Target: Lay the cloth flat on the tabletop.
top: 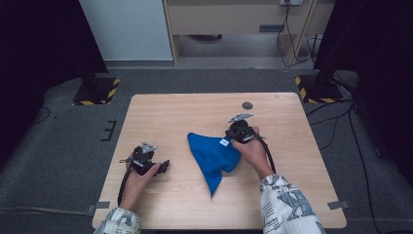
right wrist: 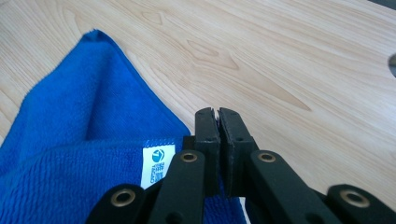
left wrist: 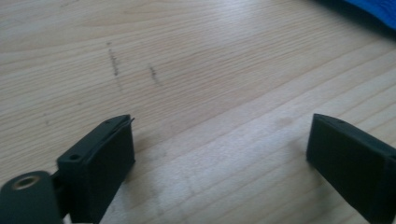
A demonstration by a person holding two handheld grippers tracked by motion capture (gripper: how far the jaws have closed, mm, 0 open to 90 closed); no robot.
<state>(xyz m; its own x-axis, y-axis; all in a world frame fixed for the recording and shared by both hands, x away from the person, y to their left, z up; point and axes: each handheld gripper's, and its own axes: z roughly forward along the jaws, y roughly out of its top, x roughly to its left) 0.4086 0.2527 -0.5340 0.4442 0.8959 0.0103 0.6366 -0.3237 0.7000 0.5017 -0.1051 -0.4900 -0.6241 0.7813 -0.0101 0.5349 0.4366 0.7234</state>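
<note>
A blue cloth [top: 213,157] lies rumpled in the middle of the wooden table [top: 195,105], one corner trailing toward the front edge. My right gripper [top: 232,140] is at the cloth's right corner. In the right gripper view its jaws [right wrist: 218,116] are pressed together, with the blue cloth [right wrist: 79,154] and its white label [right wrist: 158,169] drawn up against them. It is shut on that edge. My left gripper [top: 163,167] rests at the table's left front. Its jaws [left wrist: 219,140] stand wide apart over bare wood, and a bit of the blue cloth [left wrist: 373,7] shows at the far right.
A dark round hole [top: 247,105] sits in the tabletop behind the right gripper. Black stands with yellow-striped bases [top: 97,92] flank the table's far corners. Cables [top: 341,117] run over the grey floor on the right.
</note>
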